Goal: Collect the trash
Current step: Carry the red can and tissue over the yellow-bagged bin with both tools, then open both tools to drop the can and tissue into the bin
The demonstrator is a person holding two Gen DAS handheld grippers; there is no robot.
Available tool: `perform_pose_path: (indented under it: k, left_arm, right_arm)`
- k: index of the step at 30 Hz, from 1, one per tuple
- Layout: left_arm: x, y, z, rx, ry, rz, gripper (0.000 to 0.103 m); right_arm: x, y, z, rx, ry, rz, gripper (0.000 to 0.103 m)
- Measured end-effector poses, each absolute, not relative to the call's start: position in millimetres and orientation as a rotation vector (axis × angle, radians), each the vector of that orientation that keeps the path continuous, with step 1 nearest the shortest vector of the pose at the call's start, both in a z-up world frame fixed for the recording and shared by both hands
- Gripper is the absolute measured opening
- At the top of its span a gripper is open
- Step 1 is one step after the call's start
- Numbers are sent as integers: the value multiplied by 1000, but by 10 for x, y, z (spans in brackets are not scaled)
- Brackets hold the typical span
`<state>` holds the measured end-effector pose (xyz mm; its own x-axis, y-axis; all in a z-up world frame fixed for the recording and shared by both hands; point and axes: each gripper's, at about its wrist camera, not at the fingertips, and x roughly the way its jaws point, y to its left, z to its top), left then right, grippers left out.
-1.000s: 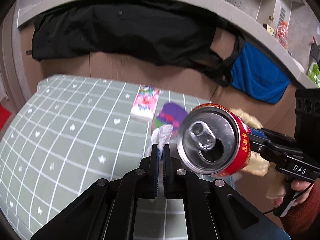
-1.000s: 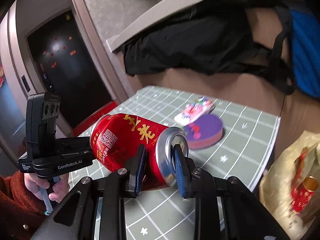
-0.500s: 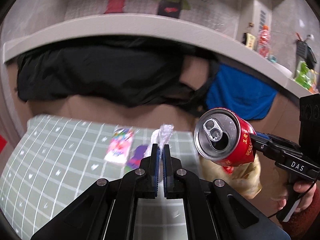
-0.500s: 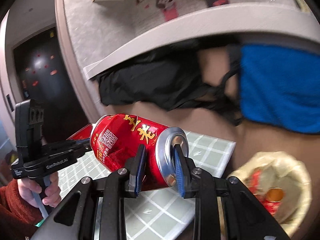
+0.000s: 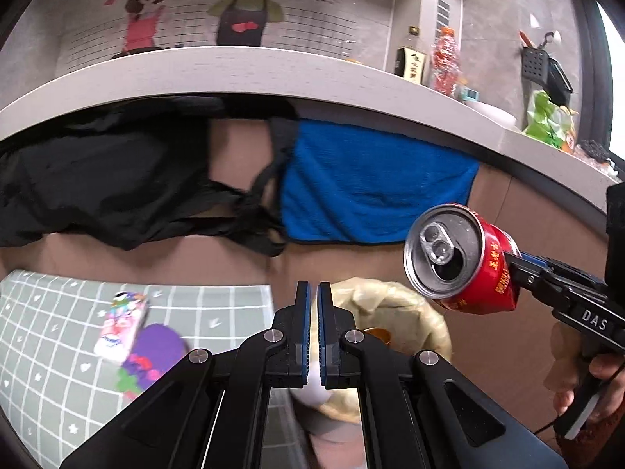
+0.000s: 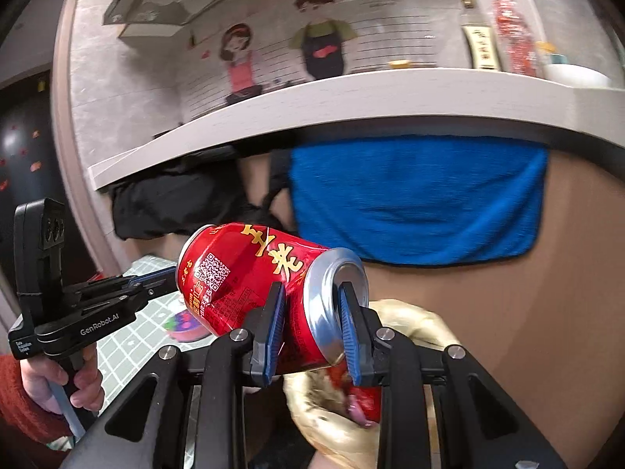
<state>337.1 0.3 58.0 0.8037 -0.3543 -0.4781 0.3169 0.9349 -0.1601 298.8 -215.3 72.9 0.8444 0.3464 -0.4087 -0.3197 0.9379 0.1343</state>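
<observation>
One red can (image 6: 254, 293) is clamped between the blue pads of the right gripper (image 6: 312, 326). The can is printed with gold characters and a white code patch; its silver top, with the pull tab and an open mouth, is turned toward the left wrist camera. The can is held on its side, and its wall is dented at the left pad. One beige bag (image 6: 410, 324) lies below and just beyond the right fingers, with red items visible inside it.

The left gripper (image 5: 314, 324) is clenched, its two fingers nearly touching. A small white object is seen blurred low in the gap; whether it is pinched cannot be told. The bag (image 5: 390, 305) lies directly ahead of these fingers.

To the left of the left fingers, on the green gridded worktop (image 5: 58, 332), one pink-and-white packet (image 5: 121, 328) and one purple disc (image 5: 150, 355) are seen, touching or overlapping. Ahead, one black garment (image 5: 109, 179) and one blue towel (image 5: 371, 187) hang below a grey shelf (image 5: 234, 74).
</observation>
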Motion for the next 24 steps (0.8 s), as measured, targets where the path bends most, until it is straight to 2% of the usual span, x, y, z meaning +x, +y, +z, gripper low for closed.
perform_pose_path:
  k: [8, 24]
  left_arm:
    - [3524, -150, 360, -100, 584, -376, 2]
    - [3665, 415, -30, -170, 683, -256, 2]
  right_arm:
    - [2984, -2456, 637, 86, 447, 279, 26]
    - [3296, -2410, 276, 140, 531, 317, 26]
